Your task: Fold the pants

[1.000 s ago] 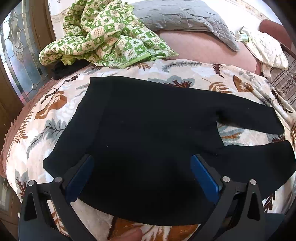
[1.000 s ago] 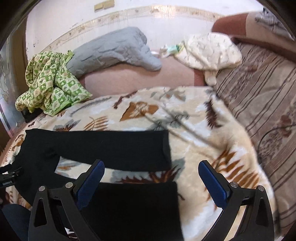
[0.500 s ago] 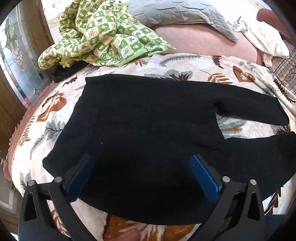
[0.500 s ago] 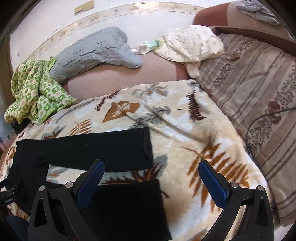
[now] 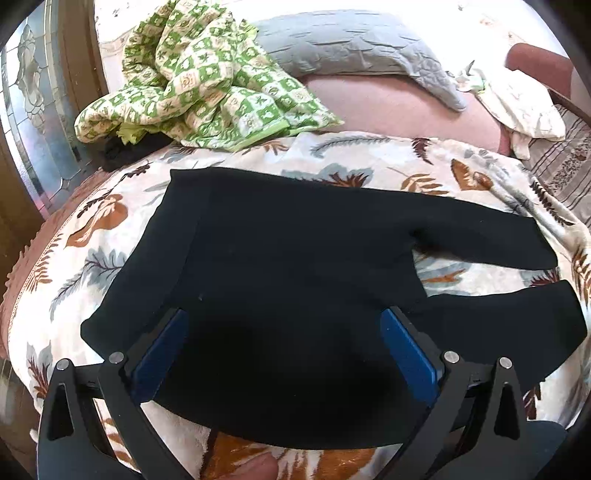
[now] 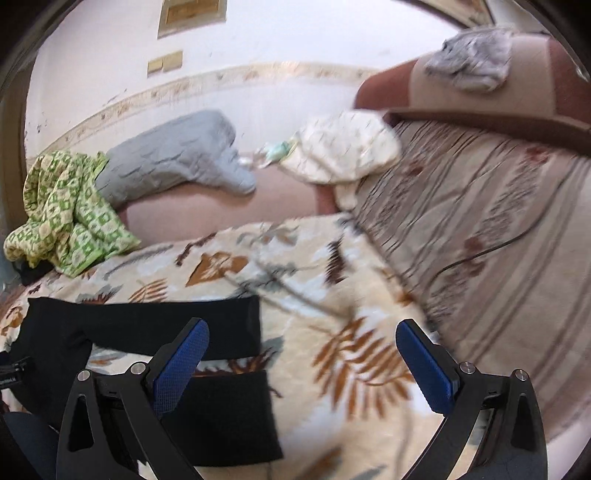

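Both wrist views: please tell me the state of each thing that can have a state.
black pants: unfolded, flat on the leaf-print blanket, legs apart
left gripper: open, holds nothing
right gripper: open, holds nothing
green checked cloth: crumpled
grey quilted cover: loosely laid

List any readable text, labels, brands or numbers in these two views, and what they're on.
None readable.
Wall plaques: possibly lettered, too blurred to tell.
Black pants: no tag or logo visible.
Green patterned cloth: squares and leaf motifs only, no words.
Leaf-print blanket: pattern only.
Left gripper and right gripper: no markings visible on the blue pads or black frames.
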A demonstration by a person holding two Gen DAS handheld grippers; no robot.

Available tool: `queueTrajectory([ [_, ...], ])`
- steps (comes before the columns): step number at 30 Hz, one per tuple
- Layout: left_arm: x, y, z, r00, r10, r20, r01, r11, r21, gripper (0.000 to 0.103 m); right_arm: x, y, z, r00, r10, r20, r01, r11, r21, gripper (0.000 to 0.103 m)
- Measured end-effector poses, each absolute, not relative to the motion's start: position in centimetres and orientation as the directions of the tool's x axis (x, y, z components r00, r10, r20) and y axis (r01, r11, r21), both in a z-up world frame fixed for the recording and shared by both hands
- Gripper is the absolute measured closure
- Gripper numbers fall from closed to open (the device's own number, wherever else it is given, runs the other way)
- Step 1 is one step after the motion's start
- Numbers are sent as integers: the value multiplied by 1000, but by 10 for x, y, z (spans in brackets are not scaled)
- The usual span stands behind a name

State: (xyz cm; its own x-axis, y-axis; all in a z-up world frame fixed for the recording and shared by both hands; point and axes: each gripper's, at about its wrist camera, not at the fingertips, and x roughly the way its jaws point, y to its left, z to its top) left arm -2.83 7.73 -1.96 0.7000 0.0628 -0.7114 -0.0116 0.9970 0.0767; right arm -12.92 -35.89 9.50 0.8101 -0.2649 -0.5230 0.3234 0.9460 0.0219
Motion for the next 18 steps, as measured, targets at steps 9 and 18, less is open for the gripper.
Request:
queueTrajectory([
  [9, -14, 97, -6, 668, -130, -733, 14, 987, -162, 0, -169, -362, 156, 797, -101, -596, 289, 929, 230, 1],
  [18, 1, 99, -8, 637, -116, -762, 4, 989, -147, 0, -185, -328, 148, 710, -46, -702, 190, 973, 128, 1],
])
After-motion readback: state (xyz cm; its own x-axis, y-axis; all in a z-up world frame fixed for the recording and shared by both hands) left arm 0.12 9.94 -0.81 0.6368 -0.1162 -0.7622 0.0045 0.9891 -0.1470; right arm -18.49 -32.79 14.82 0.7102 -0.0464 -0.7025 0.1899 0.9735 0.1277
